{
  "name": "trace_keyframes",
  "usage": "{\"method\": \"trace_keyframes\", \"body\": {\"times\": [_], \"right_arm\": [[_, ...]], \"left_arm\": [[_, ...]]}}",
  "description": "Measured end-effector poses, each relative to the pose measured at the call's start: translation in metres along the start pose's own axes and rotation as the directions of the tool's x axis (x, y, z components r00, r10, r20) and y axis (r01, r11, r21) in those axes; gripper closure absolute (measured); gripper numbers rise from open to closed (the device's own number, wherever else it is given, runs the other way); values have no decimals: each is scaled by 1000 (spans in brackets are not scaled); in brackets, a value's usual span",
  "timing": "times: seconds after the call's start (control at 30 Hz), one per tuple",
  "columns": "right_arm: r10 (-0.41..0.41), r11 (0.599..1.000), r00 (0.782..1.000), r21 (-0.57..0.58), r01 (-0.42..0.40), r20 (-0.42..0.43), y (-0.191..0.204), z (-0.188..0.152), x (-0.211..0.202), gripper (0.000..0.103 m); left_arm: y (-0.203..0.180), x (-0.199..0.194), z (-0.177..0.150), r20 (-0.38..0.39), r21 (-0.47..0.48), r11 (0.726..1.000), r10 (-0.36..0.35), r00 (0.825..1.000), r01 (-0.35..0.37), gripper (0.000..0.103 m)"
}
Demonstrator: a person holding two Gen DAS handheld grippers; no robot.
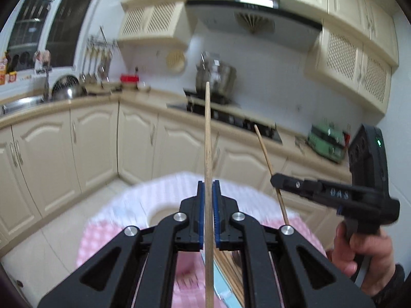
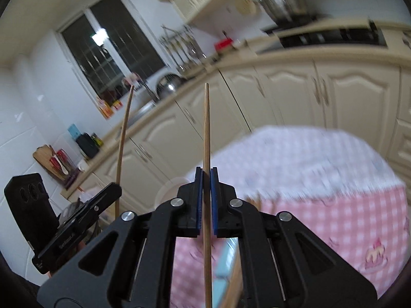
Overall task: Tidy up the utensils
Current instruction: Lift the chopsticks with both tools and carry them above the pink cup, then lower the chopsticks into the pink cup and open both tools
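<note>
**Both chopsticks lifted, drop-off pending**

Left wrist view: left gripper has its fingers pinched down on a wooden chopstick, tip standing up past the pads, lower end running under the camera. Right gripper sits off to the right side, clear of it, carrying the second chopstick. Looks like the carry step; next move needs a holder or tray, and I can't make one out in the blur.

Right wrist view: right gripper clamped on its chopstick too, left gripper well apart at the lower left. Pink checked tabletop lies below, its far edge ahead with open floor before the cabinets. Plenty of room, but watch that the long tips don't cross.
</note>
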State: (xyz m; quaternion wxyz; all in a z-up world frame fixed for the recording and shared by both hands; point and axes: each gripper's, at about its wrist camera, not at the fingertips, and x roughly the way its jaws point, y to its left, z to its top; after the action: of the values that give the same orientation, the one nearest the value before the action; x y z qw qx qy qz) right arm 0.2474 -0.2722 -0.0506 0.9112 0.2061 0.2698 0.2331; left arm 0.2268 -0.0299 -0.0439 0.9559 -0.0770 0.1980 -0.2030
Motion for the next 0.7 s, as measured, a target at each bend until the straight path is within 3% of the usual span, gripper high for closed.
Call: {"method": "trace_keyframes", "body": {"times": [0.17, 0.37, 0.7], "right_arm": [[41, 998, 995, -42, -38, 86, 29, 28, 20, 97], [53, 996, 989, -77, -42, 140, 51, 47, 47, 97], [25, 996, 984, -88, -9, 174, 53, 49, 88, 97]], "left_arm": [[16, 9, 35, 106, -32, 999, -33, 994, 36, 98], [29, 34, 51, 181, -44, 997, -47, 982, 56, 98], [45, 73, 34, 177, -65, 998, 1, 984, 11, 97]]}}
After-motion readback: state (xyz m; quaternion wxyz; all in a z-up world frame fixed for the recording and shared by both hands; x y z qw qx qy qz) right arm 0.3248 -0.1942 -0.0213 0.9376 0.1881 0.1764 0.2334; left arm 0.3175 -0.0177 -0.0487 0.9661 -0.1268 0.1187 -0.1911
